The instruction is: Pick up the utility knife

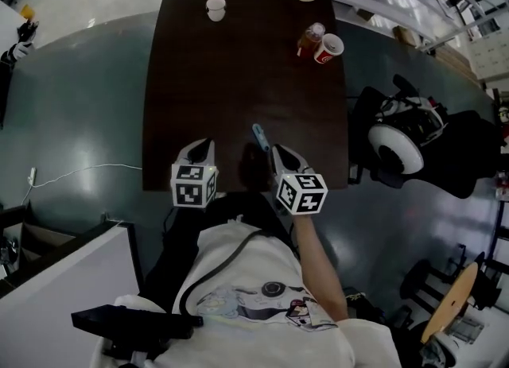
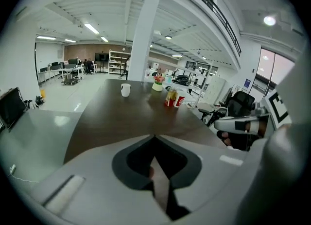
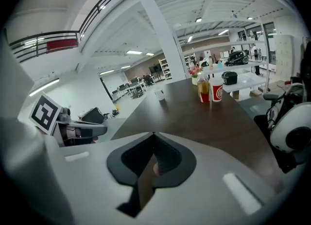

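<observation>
Blue utility knife [image 1: 260, 136]: one. Both closed, empty: left tongs [image 1: 204, 147], right tongs [image 1: 279, 152].

the head view looks from above, steeply down, on the near end of the dark table [image 1: 238, 80], with the left tool [image 1: 200, 145] and the right tool [image 1: 278, 152] close below it. each tool view sits low at this near end, faces along the table to its far end, and shows the other tool at its side. all three views share the white cup [image 1: 215, 7] and the red cup [image 1: 329, 47].
</observation>
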{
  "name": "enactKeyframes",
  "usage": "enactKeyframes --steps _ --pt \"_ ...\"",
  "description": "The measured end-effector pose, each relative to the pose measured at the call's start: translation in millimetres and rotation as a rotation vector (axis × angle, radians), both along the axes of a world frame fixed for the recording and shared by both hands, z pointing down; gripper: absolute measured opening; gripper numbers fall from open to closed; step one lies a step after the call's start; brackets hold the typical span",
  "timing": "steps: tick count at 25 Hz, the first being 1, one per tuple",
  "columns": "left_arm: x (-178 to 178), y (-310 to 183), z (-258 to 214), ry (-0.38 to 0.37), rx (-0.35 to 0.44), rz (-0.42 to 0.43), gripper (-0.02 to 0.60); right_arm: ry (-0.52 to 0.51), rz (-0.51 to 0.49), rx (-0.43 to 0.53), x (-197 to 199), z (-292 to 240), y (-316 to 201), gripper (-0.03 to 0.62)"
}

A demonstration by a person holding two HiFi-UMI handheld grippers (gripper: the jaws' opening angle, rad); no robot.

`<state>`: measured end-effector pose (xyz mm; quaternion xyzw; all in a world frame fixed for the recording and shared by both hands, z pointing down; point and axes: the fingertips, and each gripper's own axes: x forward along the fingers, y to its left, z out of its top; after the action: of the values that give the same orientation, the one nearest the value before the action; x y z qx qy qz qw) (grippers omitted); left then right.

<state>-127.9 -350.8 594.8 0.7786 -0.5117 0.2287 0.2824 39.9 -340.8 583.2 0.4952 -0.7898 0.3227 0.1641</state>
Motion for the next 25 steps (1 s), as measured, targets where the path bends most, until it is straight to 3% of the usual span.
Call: enactKeyframes --steps 6,14,25 --pt "21 0 37 0.0 -0.103 0.029 -0.002 0.022 -0.015 -0.135 8 61 -14 0.012" --pt "25 2 38 -0.022 -0.135 0.052 -0.002 0.144 -0.095 -0.285 6 137 -25 0.052" --pt "21 0 38 -0.038 -0.164 0.045 -0.002 0.226 -0.203 -0.353 1 174 -33 0.085"
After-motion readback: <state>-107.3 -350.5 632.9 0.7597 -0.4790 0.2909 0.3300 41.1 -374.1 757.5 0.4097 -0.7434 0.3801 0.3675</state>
